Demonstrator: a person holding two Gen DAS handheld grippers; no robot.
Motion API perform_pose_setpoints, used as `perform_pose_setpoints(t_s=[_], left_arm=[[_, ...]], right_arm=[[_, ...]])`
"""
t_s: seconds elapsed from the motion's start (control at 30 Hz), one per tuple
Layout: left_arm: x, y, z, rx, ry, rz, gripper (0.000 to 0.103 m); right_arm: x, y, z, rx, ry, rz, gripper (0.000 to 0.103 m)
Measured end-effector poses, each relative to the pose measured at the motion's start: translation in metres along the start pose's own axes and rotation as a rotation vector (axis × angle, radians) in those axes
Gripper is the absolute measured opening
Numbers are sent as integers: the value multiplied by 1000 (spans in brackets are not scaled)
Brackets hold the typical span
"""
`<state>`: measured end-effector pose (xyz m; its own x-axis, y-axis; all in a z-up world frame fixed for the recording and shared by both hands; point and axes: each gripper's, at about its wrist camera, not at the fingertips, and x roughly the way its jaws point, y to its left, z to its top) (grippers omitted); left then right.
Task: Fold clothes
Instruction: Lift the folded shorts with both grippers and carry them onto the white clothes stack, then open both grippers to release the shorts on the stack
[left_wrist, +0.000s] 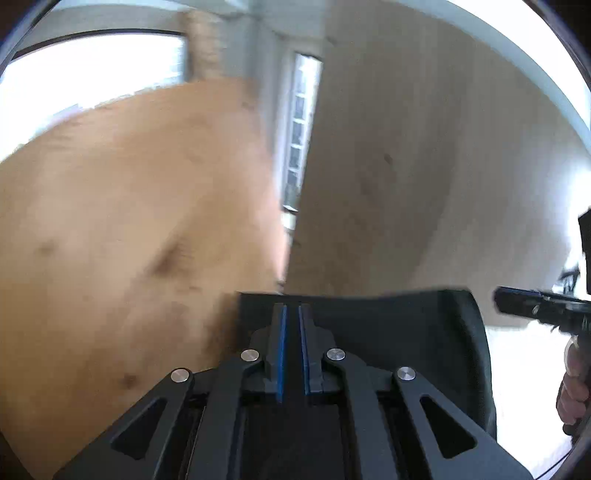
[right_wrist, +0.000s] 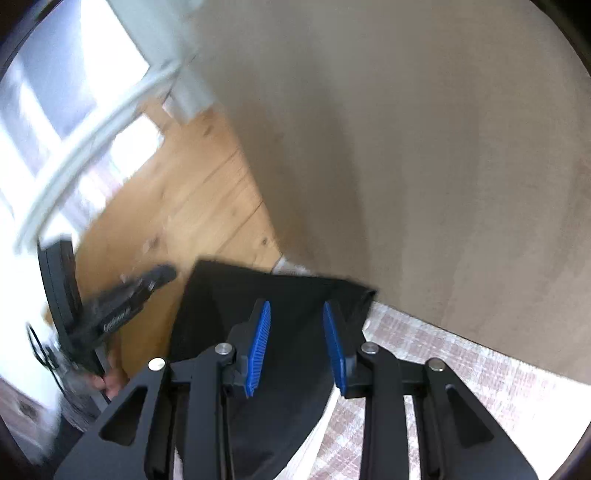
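Broad beige carpet (right_wrist: 443, 166) beside orange-brown wooden plank floor (right_wrist: 192, 206). Dark, near-black folded cloth garment (right_wrist: 280, 332) lies over a pale checked fabric surface (right_wrist: 443, 369), under both grippers. Right gripper (right_wrist: 296, 345): blue-padded fingers (right_wrist: 258, 347) apart, above the garment, not pressing it. Left gripper (left_wrist: 291, 350): fingers together, a thin slit between pads, garment just ahead.

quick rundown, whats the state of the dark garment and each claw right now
dark garment: lying partly folded, one part on the checked cloth, its far edge by the wooden floor
left claw: shut, nearly no gap between the blue pads, garment just beyond its tips, grip on it not clear
right claw: open over the garment, pads not pressing on it
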<state>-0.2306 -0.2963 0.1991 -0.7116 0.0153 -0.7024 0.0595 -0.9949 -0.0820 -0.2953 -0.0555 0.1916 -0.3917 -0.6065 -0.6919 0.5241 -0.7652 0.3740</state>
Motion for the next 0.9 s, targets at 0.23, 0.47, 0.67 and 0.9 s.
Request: perform_pose_setpoints(t_s=[0.23,0.47,0.67,0.9], left_arm=[[69,1,-12,20,147,87,8],[20,5,-20,-25,95,14,7],[-27,-3,-75,-61,128,-79,22],[-68,3,-159,-152,252,-86,24]], right_arm=[[66,16,-32,-176,140,-211,30],[20,29,-33,-89,60,-104,31],[1,78,-91,-203,110,-44,31],[-10,82,-168,-232,276,-101,36]])
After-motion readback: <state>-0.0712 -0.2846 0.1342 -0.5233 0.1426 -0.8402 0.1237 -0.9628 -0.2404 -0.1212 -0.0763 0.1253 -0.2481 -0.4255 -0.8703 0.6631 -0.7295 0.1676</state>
